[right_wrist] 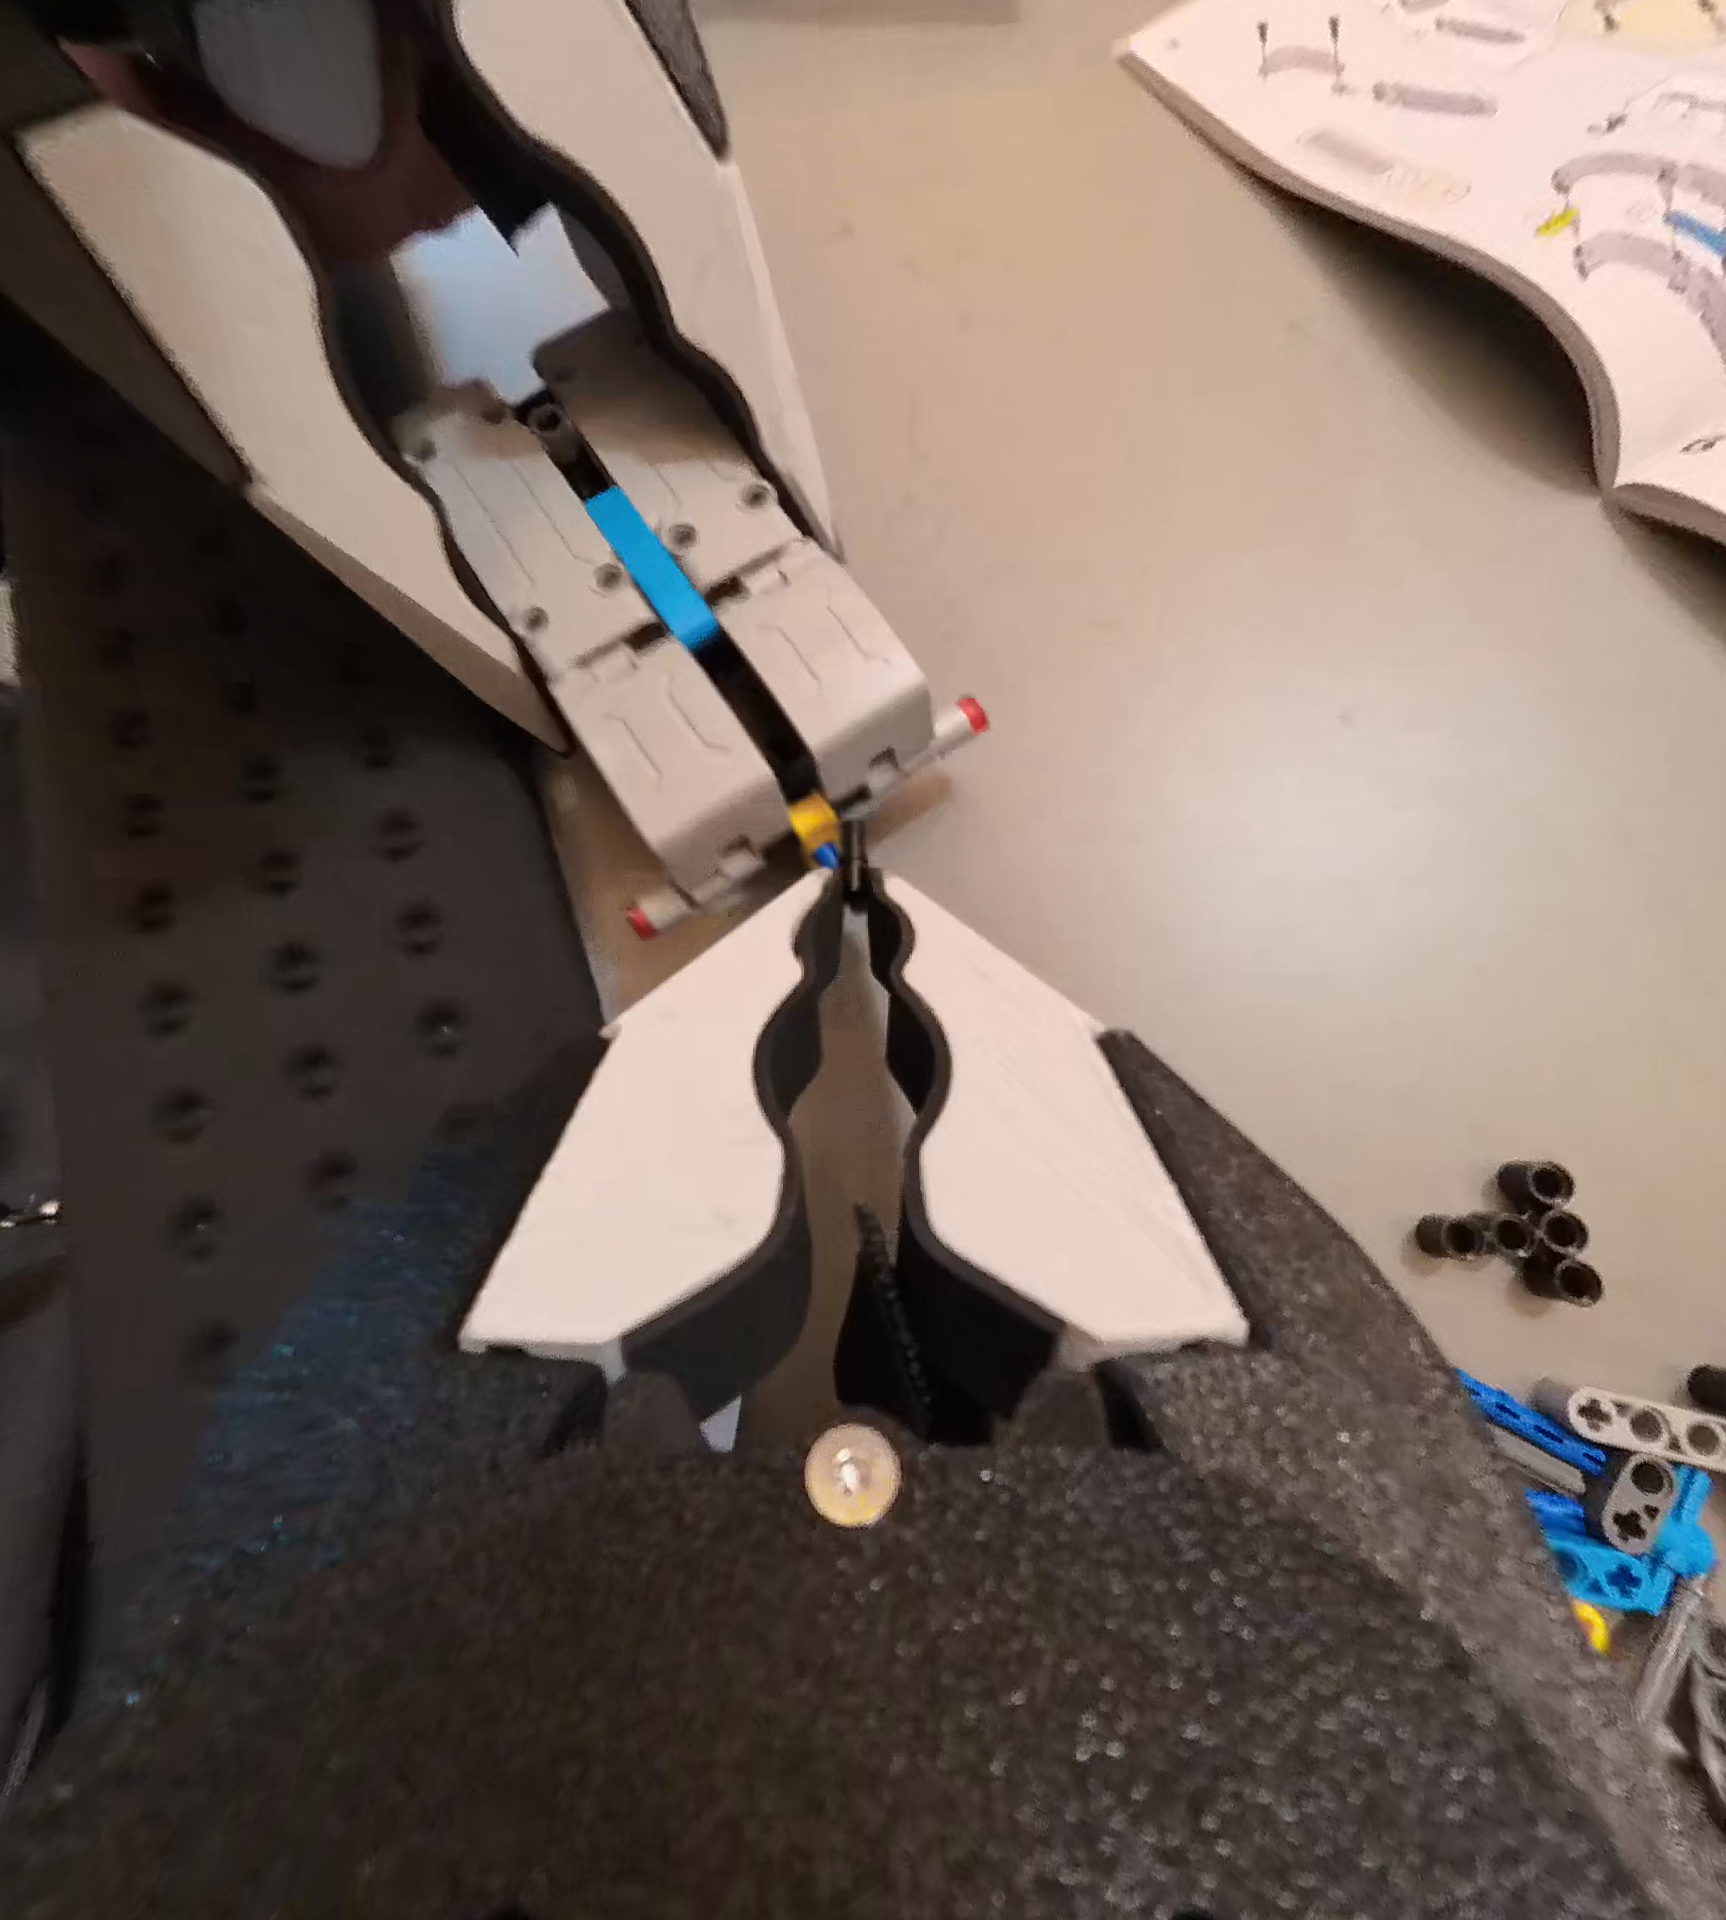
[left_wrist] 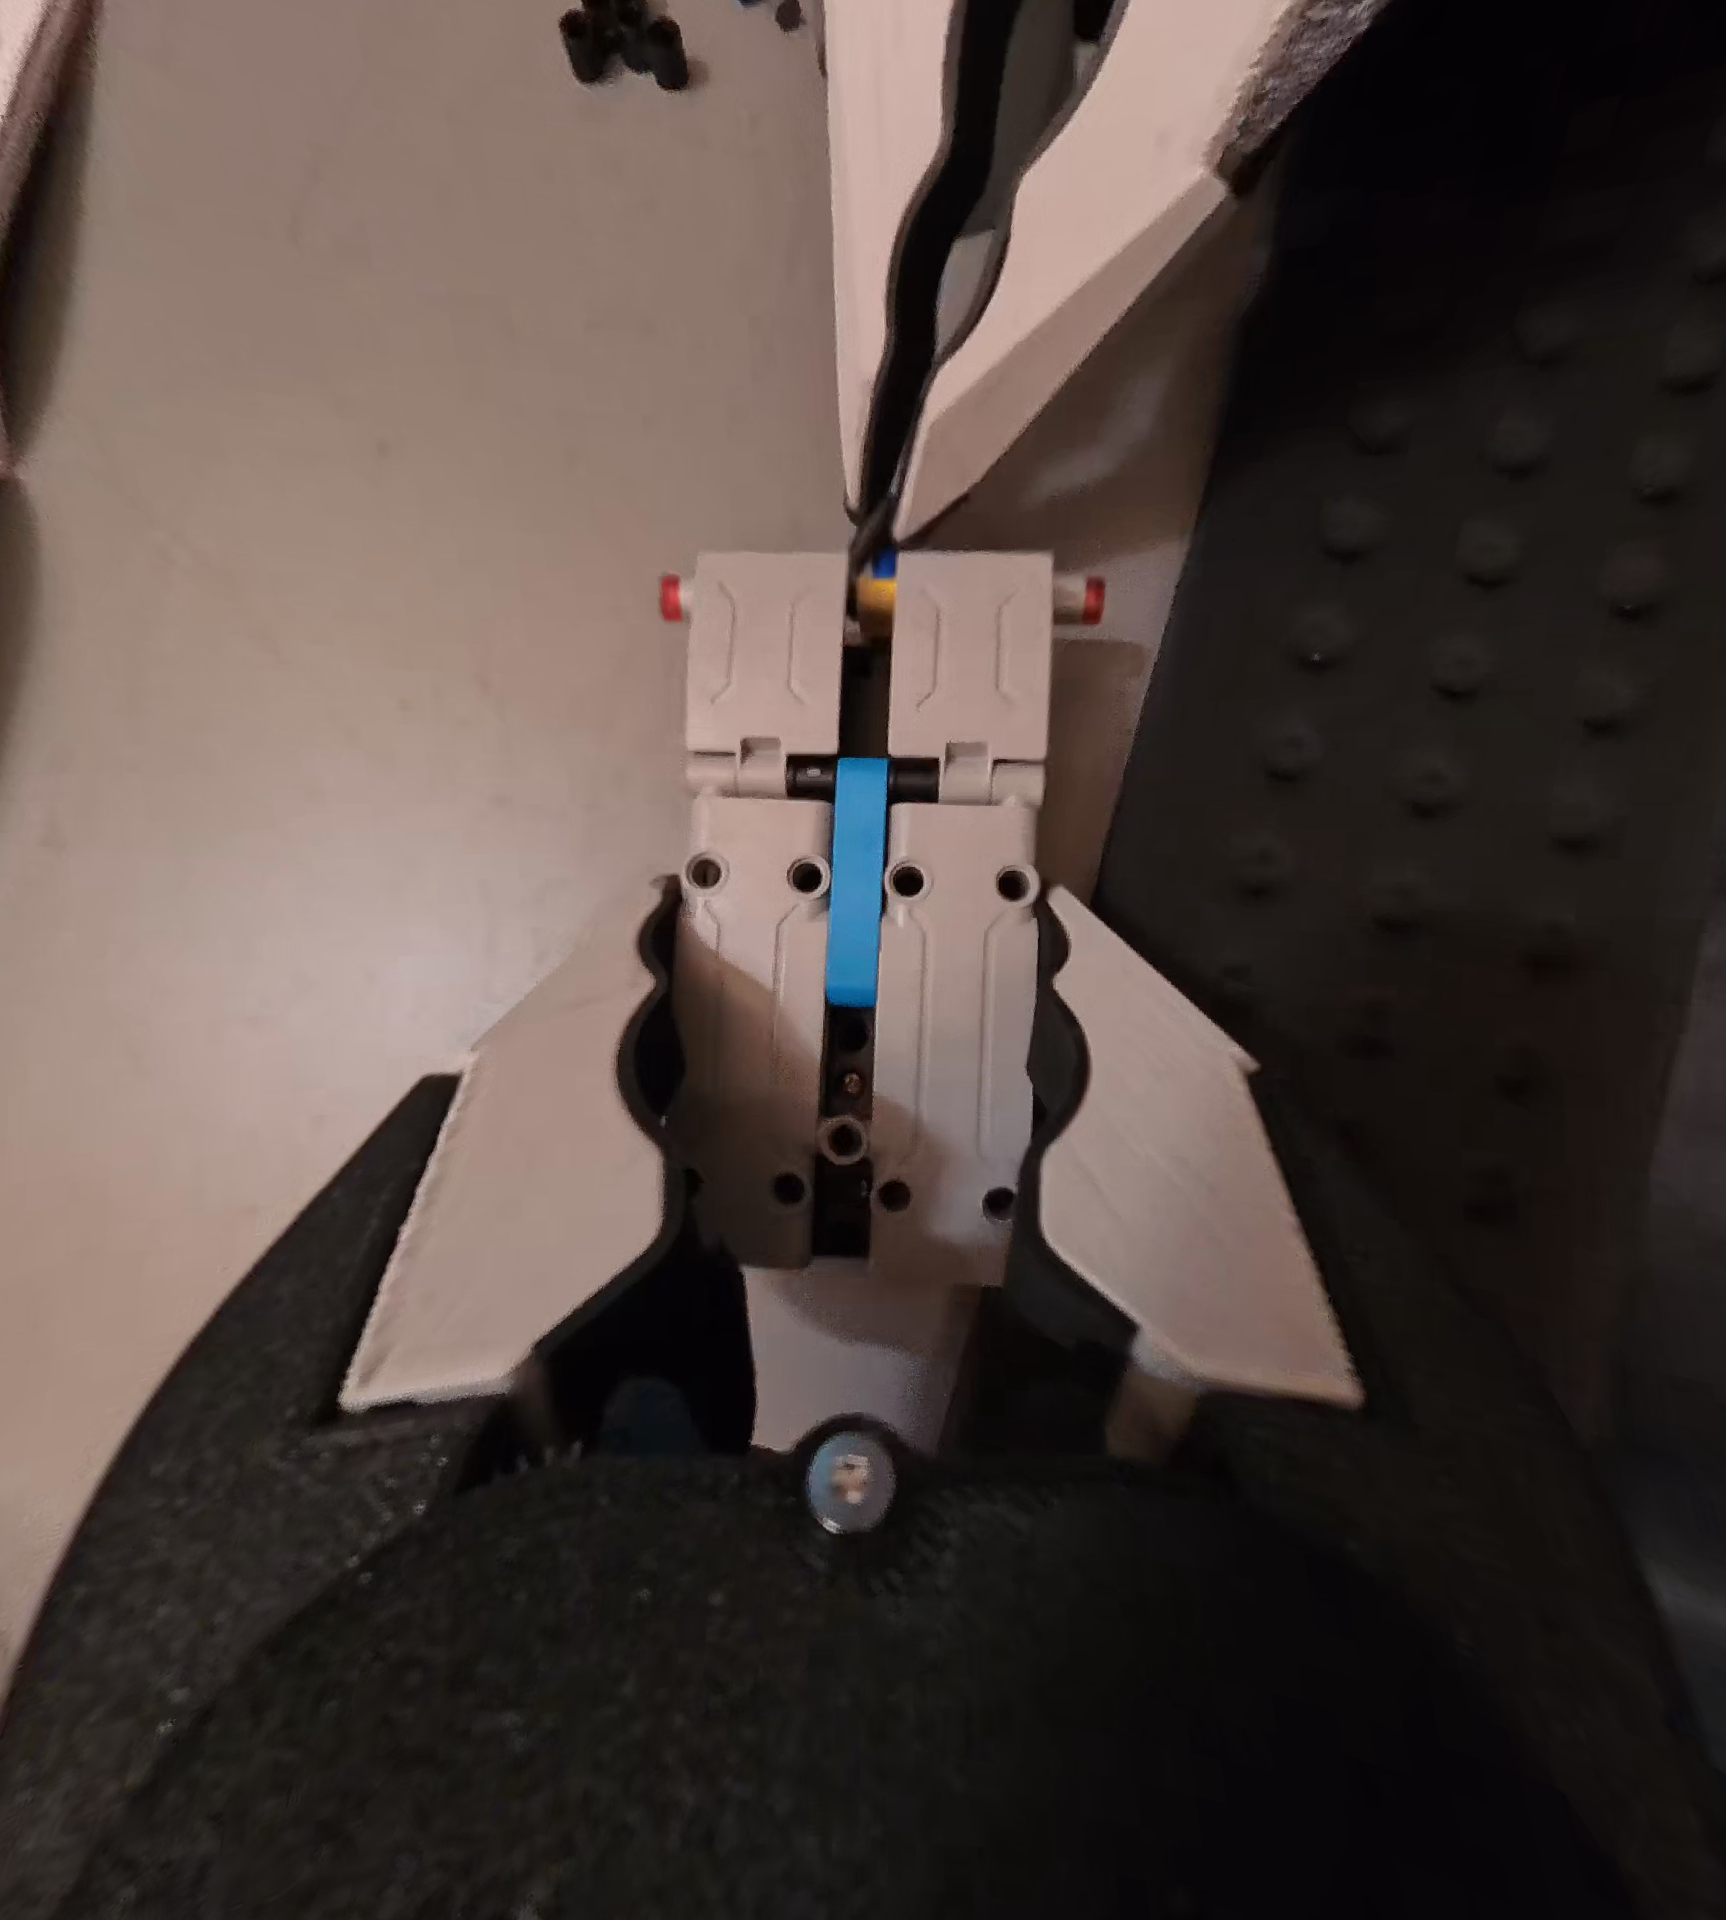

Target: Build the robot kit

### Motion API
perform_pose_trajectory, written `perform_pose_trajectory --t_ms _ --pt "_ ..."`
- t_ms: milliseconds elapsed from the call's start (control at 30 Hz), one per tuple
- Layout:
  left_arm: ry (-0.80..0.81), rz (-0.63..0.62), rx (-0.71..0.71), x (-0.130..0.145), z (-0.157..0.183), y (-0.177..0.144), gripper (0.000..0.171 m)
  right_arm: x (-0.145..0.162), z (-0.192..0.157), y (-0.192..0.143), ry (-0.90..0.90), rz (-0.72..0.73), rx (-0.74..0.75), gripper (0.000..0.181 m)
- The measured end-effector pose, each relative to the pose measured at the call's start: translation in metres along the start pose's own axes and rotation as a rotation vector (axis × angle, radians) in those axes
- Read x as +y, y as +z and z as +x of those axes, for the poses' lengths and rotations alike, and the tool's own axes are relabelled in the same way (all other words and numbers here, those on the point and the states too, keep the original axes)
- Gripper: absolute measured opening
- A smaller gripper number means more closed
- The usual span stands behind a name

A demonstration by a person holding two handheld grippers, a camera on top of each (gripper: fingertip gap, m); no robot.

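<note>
Open table [right_wrist: 1306, 727] right of the gripped grey panel assembly [right_wrist: 734, 675]; hemmed by open booklet [right_wrist: 1461, 208] far right, loose black connectors [right_wrist: 1524, 1231] and parts pile [right_wrist: 1669, 1496] near right

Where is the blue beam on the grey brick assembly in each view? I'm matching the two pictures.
Left wrist view: blue beam at centre, running upright between the grey panels.
Right wrist view: upper left of centre, slanting.
Shared landmark: the yellow piece at the assembly's far end.

Left claw [left_wrist: 854, 1023] clamping a grey brick-built panel assembly [left_wrist: 854, 914] with blue beam [left_wrist: 857, 883], right claw [left_wrist: 885, 520] pinching a thin black pin at its far end, beige desk [left_wrist: 371, 520] lying beneath
</note>
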State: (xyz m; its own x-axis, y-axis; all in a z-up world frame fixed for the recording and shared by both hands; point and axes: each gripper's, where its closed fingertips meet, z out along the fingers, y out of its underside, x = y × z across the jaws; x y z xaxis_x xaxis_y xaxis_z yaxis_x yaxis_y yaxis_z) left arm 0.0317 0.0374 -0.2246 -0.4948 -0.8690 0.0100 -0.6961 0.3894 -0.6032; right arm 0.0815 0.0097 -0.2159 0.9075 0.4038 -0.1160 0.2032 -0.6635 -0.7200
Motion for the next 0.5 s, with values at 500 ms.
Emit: perform_pose_trajectory --t_ms 500 --pt "-0.33 0.108 0.085 -0.01 -0.027 -0.016 0.065 0.009 0.008 -0.044 0.032 0.007 -0.041 0.003"
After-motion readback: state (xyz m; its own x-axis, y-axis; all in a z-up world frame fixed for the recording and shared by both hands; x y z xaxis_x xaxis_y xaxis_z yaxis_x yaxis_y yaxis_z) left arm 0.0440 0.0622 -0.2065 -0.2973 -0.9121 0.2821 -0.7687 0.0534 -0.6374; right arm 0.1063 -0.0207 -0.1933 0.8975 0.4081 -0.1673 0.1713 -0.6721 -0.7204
